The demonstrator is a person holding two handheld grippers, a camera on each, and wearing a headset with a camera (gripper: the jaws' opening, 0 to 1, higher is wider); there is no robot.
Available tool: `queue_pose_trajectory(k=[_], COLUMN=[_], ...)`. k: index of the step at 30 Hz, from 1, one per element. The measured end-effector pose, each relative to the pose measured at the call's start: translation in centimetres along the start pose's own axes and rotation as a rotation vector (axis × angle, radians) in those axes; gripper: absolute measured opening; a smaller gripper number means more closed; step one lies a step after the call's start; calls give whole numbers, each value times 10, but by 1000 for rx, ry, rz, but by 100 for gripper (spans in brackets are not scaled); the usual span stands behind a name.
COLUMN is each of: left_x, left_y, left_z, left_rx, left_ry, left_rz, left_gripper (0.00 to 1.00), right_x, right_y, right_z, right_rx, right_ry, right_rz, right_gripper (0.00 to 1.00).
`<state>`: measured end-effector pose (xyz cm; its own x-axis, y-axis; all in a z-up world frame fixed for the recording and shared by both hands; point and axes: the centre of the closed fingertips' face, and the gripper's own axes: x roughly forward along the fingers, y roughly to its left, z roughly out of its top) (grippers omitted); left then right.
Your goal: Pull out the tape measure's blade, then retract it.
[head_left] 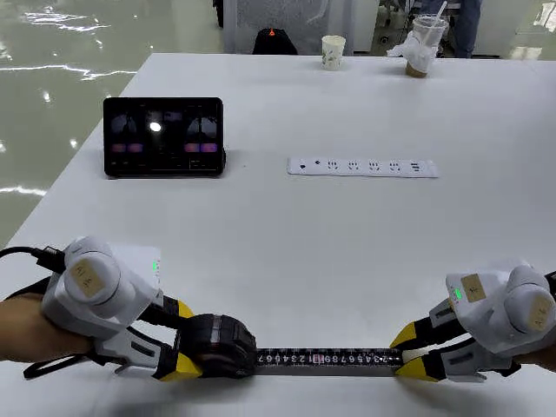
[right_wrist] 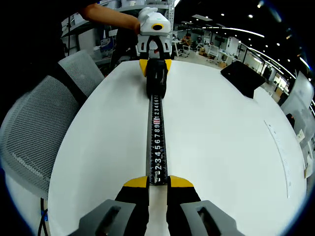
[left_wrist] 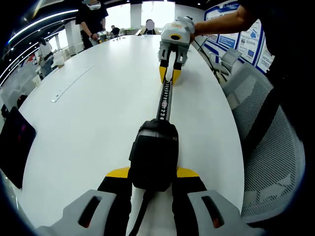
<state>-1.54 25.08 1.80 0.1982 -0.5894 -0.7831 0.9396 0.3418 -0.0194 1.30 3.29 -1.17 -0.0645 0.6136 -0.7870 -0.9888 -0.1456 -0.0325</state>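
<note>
A black tape measure case [head_left: 219, 345] [left_wrist: 154, 155] [right_wrist: 155, 81] lies near the table's front edge, with my left gripper [head_left: 184, 343] [left_wrist: 152, 172] shut on it. Its dark blade [head_left: 328, 358] [left_wrist: 164, 100] [right_wrist: 157, 145] with white numbers runs flat along the table to the right, pulled out a short length. My right gripper [head_left: 405, 353] [right_wrist: 157, 182] is shut on the blade's end, its yellow tips pinching the tip. The right gripper [left_wrist: 170, 74] also appears far off in the left gripper view, and the left gripper [right_wrist: 154, 66] in the right gripper view.
On the white table [head_left: 347, 243] a black tablet [head_left: 163, 136] stands at the left and a white power strip [head_left: 362, 167] lies in the middle. A paper cup [head_left: 333, 51] and a plastic cup [head_left: 423, 45] sit at the far edge. A mesh chair [left_wrist: 268, 152] stands beside the table.
</note>
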Motion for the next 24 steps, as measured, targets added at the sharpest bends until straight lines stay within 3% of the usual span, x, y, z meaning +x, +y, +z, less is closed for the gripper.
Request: queue_pose_trajectory(k=[24], left_x=[0], left_y=[1], left_z=[-1], left_rx=[-1], left_ry=[1], left_rz=[-2], left_gripper=[25], right_x=[-25], right_y=[0], right_z=[-31], right_rx=[17], right_ry=[44], right_rz=[-27], right_gripper=[10])
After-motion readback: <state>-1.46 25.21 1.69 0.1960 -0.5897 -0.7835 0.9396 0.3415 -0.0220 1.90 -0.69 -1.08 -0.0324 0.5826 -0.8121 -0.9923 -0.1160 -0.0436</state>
